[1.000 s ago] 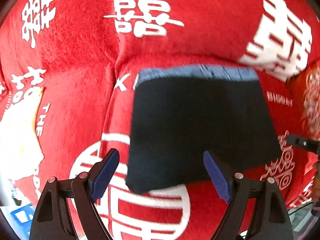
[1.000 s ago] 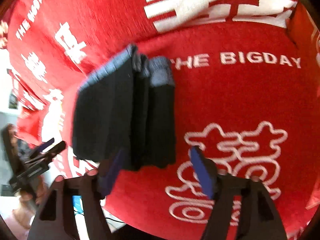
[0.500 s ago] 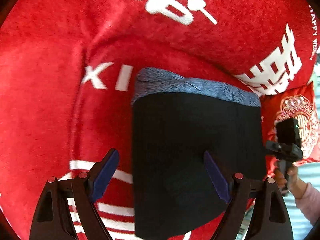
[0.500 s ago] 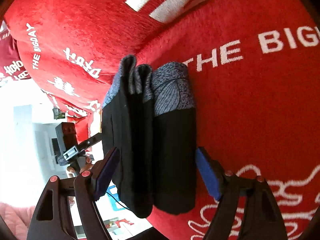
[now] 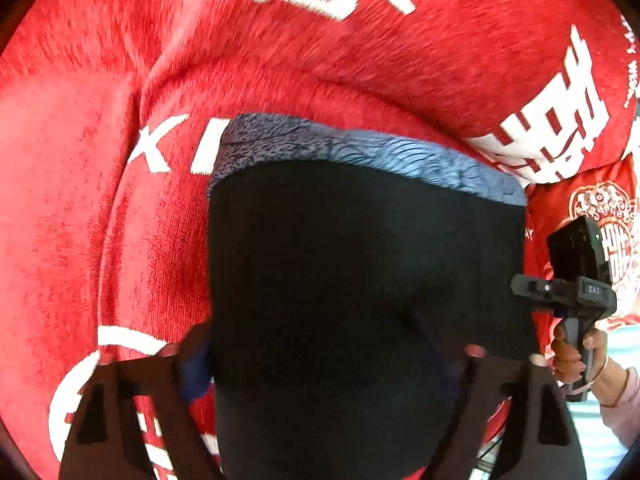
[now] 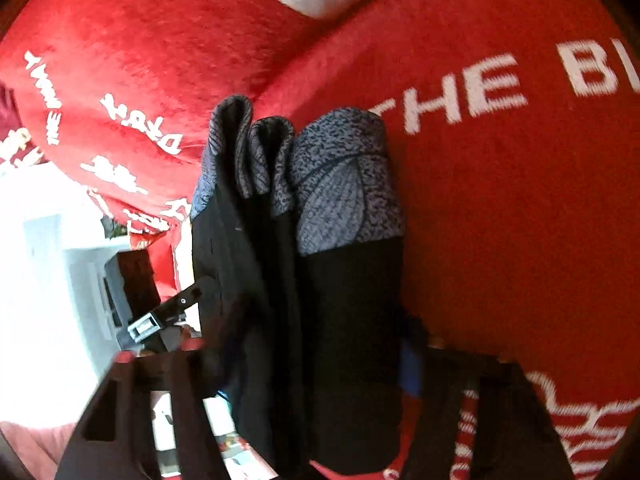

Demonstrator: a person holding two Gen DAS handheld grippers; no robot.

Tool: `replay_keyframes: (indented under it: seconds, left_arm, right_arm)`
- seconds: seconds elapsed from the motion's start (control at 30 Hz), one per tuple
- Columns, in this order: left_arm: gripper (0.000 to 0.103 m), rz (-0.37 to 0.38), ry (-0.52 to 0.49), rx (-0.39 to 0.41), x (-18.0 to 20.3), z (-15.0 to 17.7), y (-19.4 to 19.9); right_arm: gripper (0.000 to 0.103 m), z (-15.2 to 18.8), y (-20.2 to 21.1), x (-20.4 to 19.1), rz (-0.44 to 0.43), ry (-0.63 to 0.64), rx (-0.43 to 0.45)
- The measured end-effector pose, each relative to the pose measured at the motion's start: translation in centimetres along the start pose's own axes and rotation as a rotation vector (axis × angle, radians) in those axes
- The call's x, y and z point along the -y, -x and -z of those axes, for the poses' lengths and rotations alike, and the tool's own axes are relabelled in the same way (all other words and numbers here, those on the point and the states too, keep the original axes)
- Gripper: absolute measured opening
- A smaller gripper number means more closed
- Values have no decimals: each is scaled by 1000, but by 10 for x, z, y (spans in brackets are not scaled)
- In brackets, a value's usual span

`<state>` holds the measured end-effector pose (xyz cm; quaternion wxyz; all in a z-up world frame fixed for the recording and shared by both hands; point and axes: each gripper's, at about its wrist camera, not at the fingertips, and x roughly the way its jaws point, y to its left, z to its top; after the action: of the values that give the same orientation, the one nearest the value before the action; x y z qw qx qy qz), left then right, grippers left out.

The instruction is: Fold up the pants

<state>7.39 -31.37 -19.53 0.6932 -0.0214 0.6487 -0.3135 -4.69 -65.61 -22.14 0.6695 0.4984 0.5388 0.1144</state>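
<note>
Both grippers, left (image 5: 320, 364) and right (image 6: 308, 360), have just been closing, now grasping the folded pants (image 5: 360, 272) at 6 o'clock, ready to lift.

The pants (image 5: 360, 280) are running off the bottom edge in both wrist views, hiding their near end. The left gripper (image 5: 320, 364) is blurring, its right pad lost against the black cloth; whether its pads are pressing cannot be told. The right gripper (image 6: 312, 360) is blurring likewise, its left pad merging into the folds. A hand (image 5: 576, 352) is being cut off at the frame's right edge.
</note>
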Motion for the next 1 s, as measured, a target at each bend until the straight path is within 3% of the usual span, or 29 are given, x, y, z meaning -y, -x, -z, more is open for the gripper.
replay_keyframes:
  seconds: [0.07, 0.13, 0.43, 0.6, 0.63, 0.7, 0.73, 0.8, 0.87, 1.0]
  left_arm:
    - [62, -15, -13, 21, 6, 3, 12]
    - [58, -10, -12, 30, 10, 6, 27]
    - [58, -25, -37, 39, 22, 47, 84]
    - [59, -59, -58, -24, 15, 77, 64]
    - [60, -74, -64, -34, 11, 82, 56]
    - [71, -111, -66, -26, 1, 93, 40]
    - [77, -110, -63, 6, -1, 94, 40]
    - [79, -93, -47, 24, -7, 95, 40]
    - [95, -122, -43, 39, -11, 96, 40]
    - [97, -192, -47, 37, -11, 95, 50]
  right_arm:
    - [41, 5, 6, -4, -39, -12, 6]
    - [38, 10, 13, -13, -78, -1, 15]
    - [37, 60, 33, -50, -146, 24, 4]
    - [37, 102, 29, -42, -84, 32, -1]
    - [38, 106, 23, -35, -68, 22, -3]
    - [41, 112, 9, -20, -19, 5, -4]
    - [47, 116, 1, -13, 34, 11, 12]
    - [56, 120, -1, -2, 46, 5, 52]
    - [60, 122, -4, 2, 40, -26, 76]
    - [66, 131, 5, -11, 151, -3, 110]
